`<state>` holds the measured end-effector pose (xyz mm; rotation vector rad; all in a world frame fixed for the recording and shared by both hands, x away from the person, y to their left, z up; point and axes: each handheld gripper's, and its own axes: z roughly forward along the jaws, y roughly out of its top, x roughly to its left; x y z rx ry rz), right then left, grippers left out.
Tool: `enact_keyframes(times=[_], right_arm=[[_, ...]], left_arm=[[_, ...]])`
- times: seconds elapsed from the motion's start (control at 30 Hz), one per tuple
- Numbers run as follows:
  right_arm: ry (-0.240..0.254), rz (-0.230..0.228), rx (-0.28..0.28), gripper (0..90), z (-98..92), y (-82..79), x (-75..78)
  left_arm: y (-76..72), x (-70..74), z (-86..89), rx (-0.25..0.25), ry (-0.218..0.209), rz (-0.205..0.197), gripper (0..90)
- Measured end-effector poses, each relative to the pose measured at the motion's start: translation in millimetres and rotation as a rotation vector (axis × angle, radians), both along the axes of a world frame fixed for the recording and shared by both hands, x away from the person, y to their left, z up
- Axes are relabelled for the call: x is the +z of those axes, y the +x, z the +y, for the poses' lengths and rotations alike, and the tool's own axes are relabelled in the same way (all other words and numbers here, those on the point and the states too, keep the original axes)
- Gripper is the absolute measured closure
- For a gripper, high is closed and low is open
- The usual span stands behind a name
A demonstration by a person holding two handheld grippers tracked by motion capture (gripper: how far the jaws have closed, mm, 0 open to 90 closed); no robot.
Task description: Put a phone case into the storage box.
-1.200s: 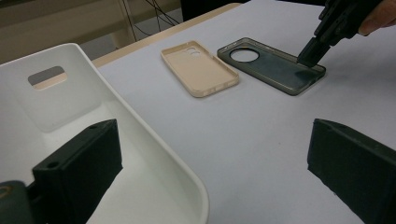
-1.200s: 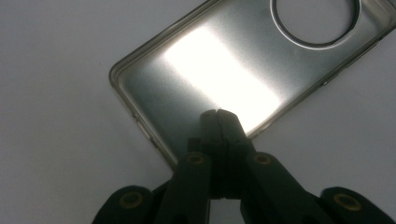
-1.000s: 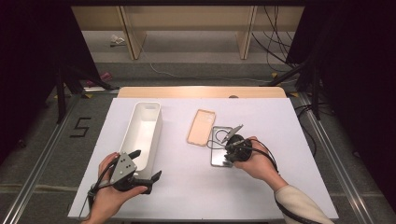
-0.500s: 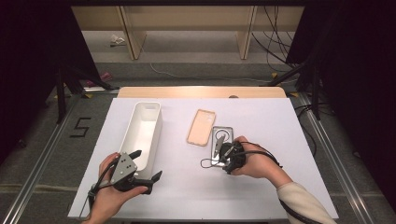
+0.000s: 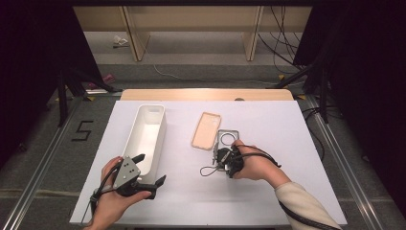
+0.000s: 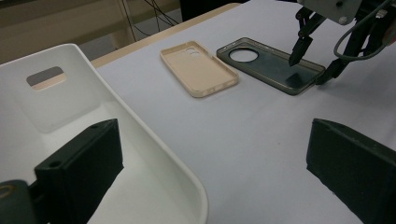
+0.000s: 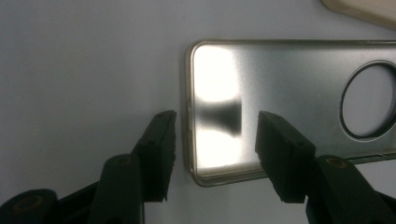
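Jaws of the right gripper (image 7: pixel 212 149) are standing apart and have just been closing, straddling the near short edge of a smoky translucent phone case with a round camera hole (image 7: pixel 299 98), one pad outside the rim, one over the case, neither pressing it. That case is lying flat on the white-covered bench (image 5: pixel 268 191), just beside a beige rubbery phone case (image 5: pixel 206 130). At the near left, the left gripper (image 5: pixel 151 168) is resting with its jaws wide open beside a long white plastic bin (image 5: pixel 147 139).
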<state>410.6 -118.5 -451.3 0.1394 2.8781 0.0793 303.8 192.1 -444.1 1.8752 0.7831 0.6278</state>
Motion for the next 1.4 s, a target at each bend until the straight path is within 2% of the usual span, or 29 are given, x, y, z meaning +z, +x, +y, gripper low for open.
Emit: enact_keyframes(times=[0.07, 0.13, 0.23, 0.27, 0.33, 0.77, 1.23, 1.4], right_arm=[[0.006, 0.006, 0.003, 51.6, 1.2, 0.5, -1.0], [-0.015, 0.010, 0.004, 52.4, 3.1, 1.0, -0.4], [-0.013, 0.015, 0.004, 53.5, 4.6, 1.4, -1.6], [-0.029, 0.017, 0.016, 54.7, 5.8, 2.1, -1.5], [-0.031, 0.023, 0.014, 56.2, 6.2, 1.9, -2.1], [-0.034, 0.038, 0.009, 65.8, 6.4, 0.9, -4.5], [-0.032, 0.066, 0.017, 80.4, 7.7, -1.3, -6.1], [-0.036, 0.071, 0.014, 82.5, 8.1, -2.0, -5.9]], left_arm=[[0.0, 0.0, -0.1, -0.002, 0.001, 0.000, 3.2], [0.1, 0.1, -0.1, -0.002, 0.001, -0.001, 3.2], [0.1, 0.1, 0.0, -0.001, 0.001, -0.001, 3.2], [0.0, 0.1, 0.2, 0.000, 0.000, 0.000, 3.2], [0.0, 0.0, 0.1, -0.001, 0.000, 0.001, 3.3], [-0.5, 0.3, -0.5, -0.003, 0.005, -0.003, 3.7], [-0.7, 0.0, -1.0, -0.006, 0.009, -0.004, 4.1], [-0.6, -0.1, -0.9, -0.006, 0.009, -0.003, 4.1]])
